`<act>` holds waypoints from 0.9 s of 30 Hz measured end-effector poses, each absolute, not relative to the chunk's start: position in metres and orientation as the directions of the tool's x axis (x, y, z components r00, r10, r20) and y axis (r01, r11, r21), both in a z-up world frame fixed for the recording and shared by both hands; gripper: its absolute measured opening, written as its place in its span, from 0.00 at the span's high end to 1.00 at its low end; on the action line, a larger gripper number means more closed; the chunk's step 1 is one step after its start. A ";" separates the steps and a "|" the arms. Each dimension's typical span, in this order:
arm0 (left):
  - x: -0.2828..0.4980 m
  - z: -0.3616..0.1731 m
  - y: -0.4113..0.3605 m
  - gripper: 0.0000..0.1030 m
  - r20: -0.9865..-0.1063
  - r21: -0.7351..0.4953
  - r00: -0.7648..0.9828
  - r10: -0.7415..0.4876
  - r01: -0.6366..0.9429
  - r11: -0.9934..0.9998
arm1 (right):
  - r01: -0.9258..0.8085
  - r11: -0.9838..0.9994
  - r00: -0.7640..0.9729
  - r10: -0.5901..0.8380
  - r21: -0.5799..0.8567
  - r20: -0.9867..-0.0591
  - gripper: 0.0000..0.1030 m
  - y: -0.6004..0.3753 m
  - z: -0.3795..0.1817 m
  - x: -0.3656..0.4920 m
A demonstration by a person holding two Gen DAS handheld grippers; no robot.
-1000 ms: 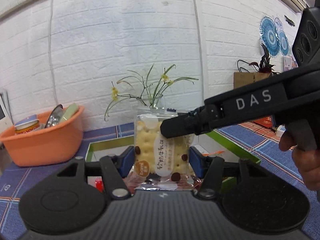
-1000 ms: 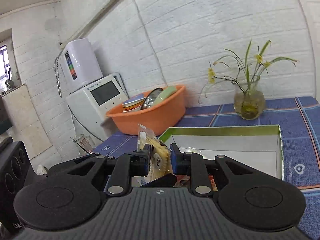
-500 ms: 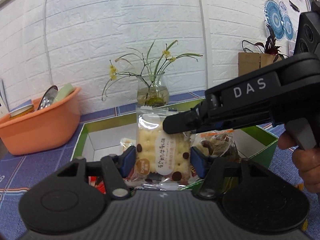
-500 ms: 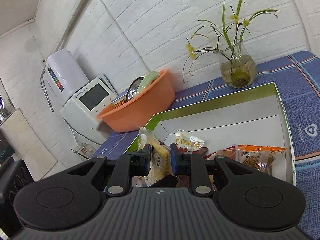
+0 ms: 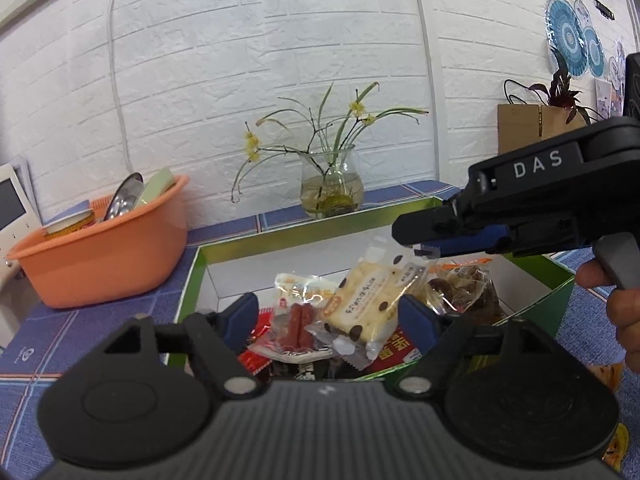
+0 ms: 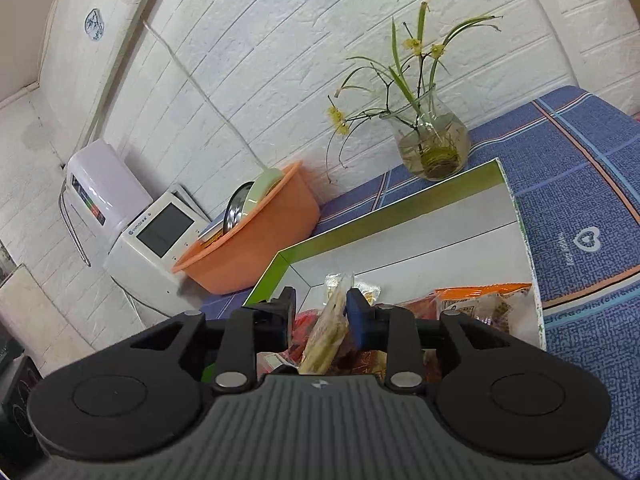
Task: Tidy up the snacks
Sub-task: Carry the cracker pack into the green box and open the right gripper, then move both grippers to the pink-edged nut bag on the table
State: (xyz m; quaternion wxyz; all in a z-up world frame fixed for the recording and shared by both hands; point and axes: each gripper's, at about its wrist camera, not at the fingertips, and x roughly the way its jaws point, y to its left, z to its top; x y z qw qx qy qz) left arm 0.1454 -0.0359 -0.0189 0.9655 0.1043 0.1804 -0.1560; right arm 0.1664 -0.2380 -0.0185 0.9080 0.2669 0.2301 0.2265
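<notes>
A cracker packet (image 5: 368, 300) with dark chips lies tilted on a pile of snacks inside the green-rimmed white box (image 5: 280, 236). My left gripper (image 5: 330, 316) is open around the packet's lower part, fingers apart from it. My right gripper (image 5: 416, 236) hangs above the packet's top right corner, jaws parted. In the right wrist view the packet (image 6: 328, 332) stands edge-on between the open right gripper (image 6: 320, 312) fingers, close to the blue right pad (image 6: 356, 316). Other wrapped snacks (image 5: 296, 320) fill the box.
An orange basin (image 5: 104, 248) with dishes stands left of the box. A glass vase (image 5: 330, 192) with flowers stands behind it by the white brick wall. A white appliance (image 6: 152, 240) is at the far left. Blue checked cloth (image 6: 580, 208) covers the table.
The cracker packet has gone from upright in the right gripper's grip to lying tilted on the snacks in the box. The right gripper has opened and lifted off it; both grippers moved over the box.
</notes>
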 end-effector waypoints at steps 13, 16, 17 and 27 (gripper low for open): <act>0.113 0.002 -0.012 0.00 -0.340 0.152 0.904 -0.258 0.324 0.934 | -0.331 0.769 0.809 0.530 0.546 -0.256 0.24 -0.241 -0.003 0.133; 0.104 0.002 0.003 0.00 -0.358 0.110 0.895 -0.268 0.325 0.939 | -0.350 0.779 0.805 0.534 0.520 -0.259 0.21 -0.243 -0.002 0.118; 0.102 0.000 0.008 0.00 -0.363 0.101 0.892 -0.269 0.325 0.940 | -0.356 0.782 0.802 0.537 0.512 -0.261 0.20 -0.244 -0.002 0.113; 0.076 -0.024 0.027 0.00 -0.445 0.051 0.840 -0.311 0.370 0.928 | -0.418 0.798 0.725 0.581 0.434 -0.369 0.14 -0.246 -0.015 0.057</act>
